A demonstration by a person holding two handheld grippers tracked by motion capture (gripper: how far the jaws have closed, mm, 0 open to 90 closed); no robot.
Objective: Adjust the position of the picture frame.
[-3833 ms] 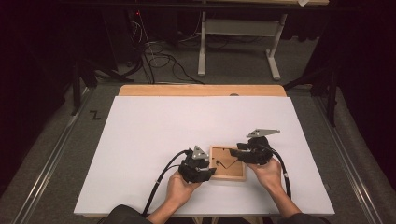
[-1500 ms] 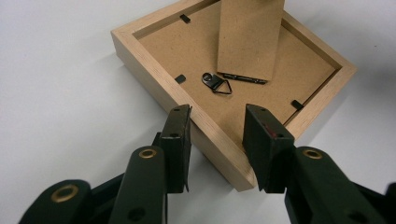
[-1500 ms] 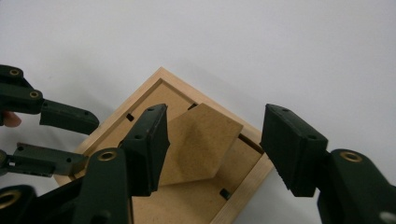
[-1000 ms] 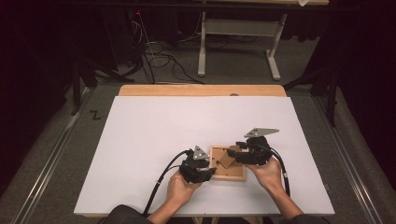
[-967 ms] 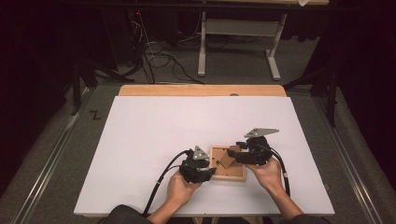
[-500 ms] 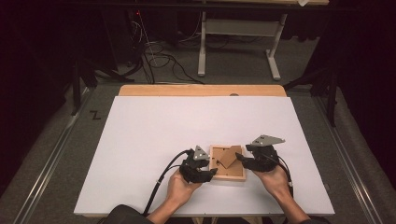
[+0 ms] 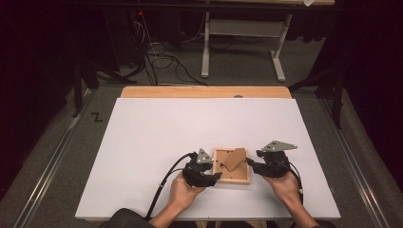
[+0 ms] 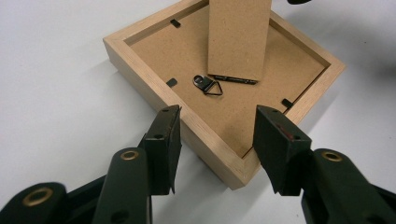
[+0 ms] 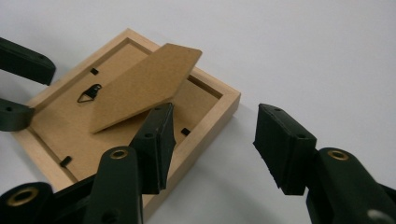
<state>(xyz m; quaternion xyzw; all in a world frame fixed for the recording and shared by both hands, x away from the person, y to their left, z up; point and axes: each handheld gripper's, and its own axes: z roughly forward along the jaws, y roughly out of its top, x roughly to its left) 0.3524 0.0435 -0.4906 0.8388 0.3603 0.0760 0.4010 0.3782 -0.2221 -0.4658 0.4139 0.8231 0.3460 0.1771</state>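
White tabletop (image 7: pixel 142 142) bears a face-down picture frame (image 8: pixel 140 51); its stand (image 8: pixel 239 37) is cropped. Left gripper (image 8: pixel 217 135), just widening, straddles a corner; right gripper (image 9: pixel 212 140) gapes, narrowing, empty.

Grey carpet (image 7: pixel 57 156), tangled floor cables (image 7: pixel 157 52) and a white-legged desk (image 7: pixel 242 42) in a dark room.

A small light-wood picture frame (image 7: pixel 231 166) lies face down on the white desk (image 7: pixel 157 137), low and right of centre in the high view. Its brown easel flap (image 8: pixel 239 37) stands tilted up off the backing, beside a small black hanging ring (image 8: pixel 208 85).

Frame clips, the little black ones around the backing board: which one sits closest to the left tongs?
The clip on the frame's right-hand edge, beside the right-hand finger.
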